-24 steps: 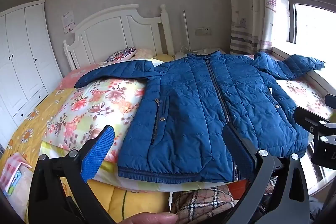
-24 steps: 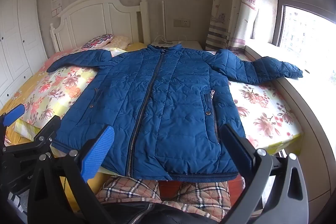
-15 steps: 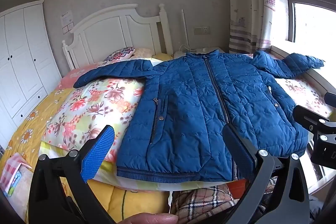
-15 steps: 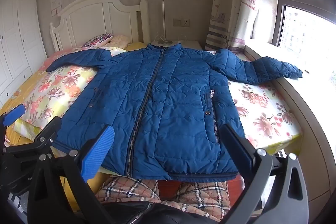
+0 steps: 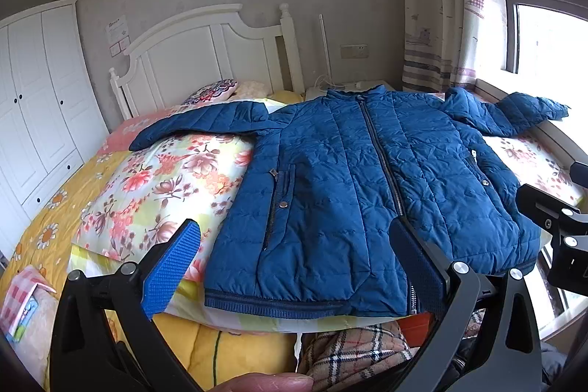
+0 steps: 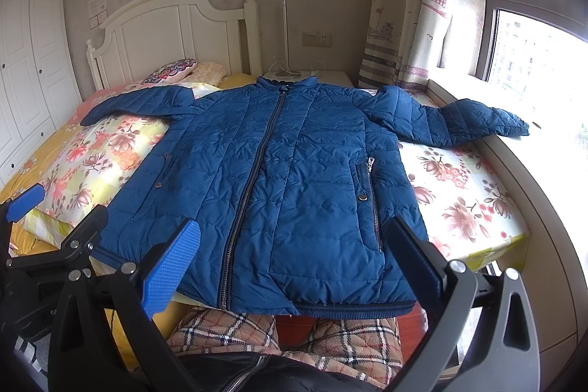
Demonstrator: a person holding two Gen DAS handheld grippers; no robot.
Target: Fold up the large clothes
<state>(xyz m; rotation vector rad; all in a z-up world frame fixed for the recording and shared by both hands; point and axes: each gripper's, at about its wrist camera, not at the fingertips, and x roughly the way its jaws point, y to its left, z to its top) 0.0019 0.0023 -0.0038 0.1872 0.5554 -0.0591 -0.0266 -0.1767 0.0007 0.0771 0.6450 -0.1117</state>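
A blue quilted jacket (image 5: 352, 186) (image 6: 294, 179) lies flat, front up and zipped, on a floral quilt (image 5: 158, 182) (image 6: 463, 193) across the bed. Its sleeves spread out: one toward the pillows (image 6: 139, 103), the other onto the window ledge (image 6: 477, 122). My left gripper (image 5: 297, 259) hovers open near the hem, nothing between its blue pads. My right gripper (image 6: 294, 256) is open too, above the hem's middle. Each gripper shows at the edge of the other's view.
A white headboard (image 6: 176, 35) and pillows (image 6: 172, 70) stand at the far end. A white wardrobe (image 5: 36, 105) lines the left wall. Curtain (image 6: 415, 6) and window (image 6: 533, 61) are on the right. The person's plaid trousers (image 6: 279, 333) are below the hem.
The jacket sits very slightly higher in the left wrist view than before; otherwise nothing has visibly changed.
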